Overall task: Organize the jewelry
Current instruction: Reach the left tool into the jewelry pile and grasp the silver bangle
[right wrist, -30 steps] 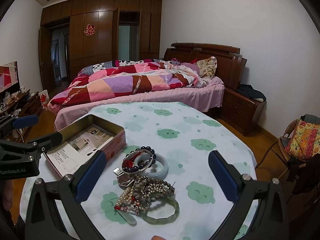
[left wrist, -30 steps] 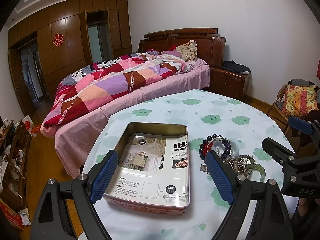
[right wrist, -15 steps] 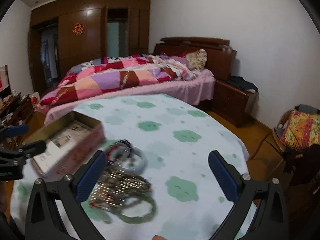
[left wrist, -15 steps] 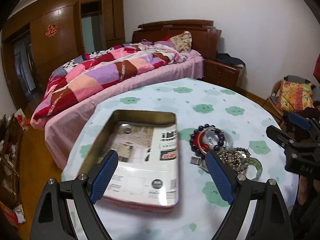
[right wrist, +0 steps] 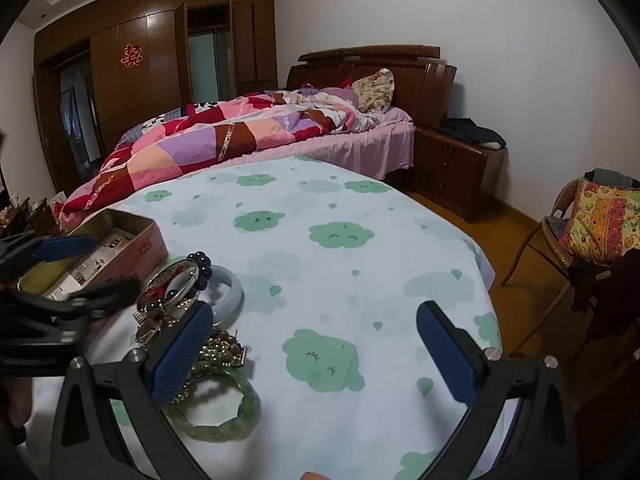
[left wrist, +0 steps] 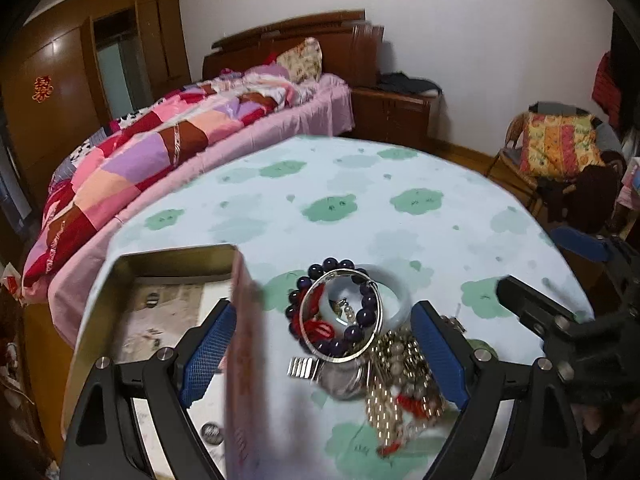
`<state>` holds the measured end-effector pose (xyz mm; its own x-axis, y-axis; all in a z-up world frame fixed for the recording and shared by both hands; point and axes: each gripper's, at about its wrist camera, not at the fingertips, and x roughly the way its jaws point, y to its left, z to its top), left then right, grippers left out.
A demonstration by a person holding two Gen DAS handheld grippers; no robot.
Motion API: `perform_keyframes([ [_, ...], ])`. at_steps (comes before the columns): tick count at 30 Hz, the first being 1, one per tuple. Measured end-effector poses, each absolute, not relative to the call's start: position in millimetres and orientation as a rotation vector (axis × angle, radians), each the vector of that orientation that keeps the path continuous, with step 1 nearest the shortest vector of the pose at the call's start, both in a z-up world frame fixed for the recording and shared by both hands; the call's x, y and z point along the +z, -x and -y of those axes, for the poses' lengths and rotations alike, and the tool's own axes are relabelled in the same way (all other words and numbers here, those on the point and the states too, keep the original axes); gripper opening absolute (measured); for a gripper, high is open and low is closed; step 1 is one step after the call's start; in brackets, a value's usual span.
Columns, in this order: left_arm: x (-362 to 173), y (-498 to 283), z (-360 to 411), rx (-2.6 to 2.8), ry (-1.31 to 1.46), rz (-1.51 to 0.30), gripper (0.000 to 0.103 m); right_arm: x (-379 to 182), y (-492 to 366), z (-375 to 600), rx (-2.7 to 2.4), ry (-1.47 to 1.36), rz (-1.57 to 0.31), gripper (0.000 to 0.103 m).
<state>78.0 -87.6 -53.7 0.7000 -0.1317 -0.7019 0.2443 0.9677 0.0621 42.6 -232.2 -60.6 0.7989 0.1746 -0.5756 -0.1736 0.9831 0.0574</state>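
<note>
Bedroom, white walls (right wrist: 520,40). Dead ahead: bed (right wrist: 360,148) with patchwork quilt (right wrist: 224,136), dark wood headboard (right wrist: 404,72). Nightstand (right wrist: 460,168) right of it, dark clothes on top. Ahead-left: brown wardrobe wall (right wrist: 120,92) with red paper cutout (right wrist: 132,56). Far right: wicker chair (right wrist: 560,216), bright cushion (right wrist: 600,220). Wood floor (right wrist: 516,220). Recessed ceiling spots lit.

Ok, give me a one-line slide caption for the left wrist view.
Open left tool over a jewelry pile beside the open tin on the cloud-print tablecloth.
</note>
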Motion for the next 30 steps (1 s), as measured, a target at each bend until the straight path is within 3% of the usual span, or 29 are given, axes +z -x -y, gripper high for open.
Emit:
perform_keyframes([
  [13, -77.3, -100.9, 94.7, -0.227, -0.147, -0.859, 0.089, -66.9, -57.8, 239.8, 0.213, -0.028, -0.632, 0.103],
  [16, -81.9, -103.4, 90.7, -0.233, -0.122, -0.871, 0.081, -66.9, -57.5, 239.1, 0.216, -0.024, -0.63, 0.103],
  [18, -83.5, -103.0, 87.1, -0.239, -0.099, -0.874, 0.067, -67.4, -57.6, 238.1, 0.214, -0.021, -0.629, 0.103],
  [20, -82.9, -101.2, 86.0, -0.253, -0.085, -0.866, 0.059, -67.3, -58.4, 237.8, 0.212, -0.017, -0.629, 0.103],
  [30, -73.8, -80.7, 85.0, -0.267, -0.1, -0.793, 0.059, -68.2, -61.4, 232.2, 0.202, 0.021, -0.647, 0.103],
])
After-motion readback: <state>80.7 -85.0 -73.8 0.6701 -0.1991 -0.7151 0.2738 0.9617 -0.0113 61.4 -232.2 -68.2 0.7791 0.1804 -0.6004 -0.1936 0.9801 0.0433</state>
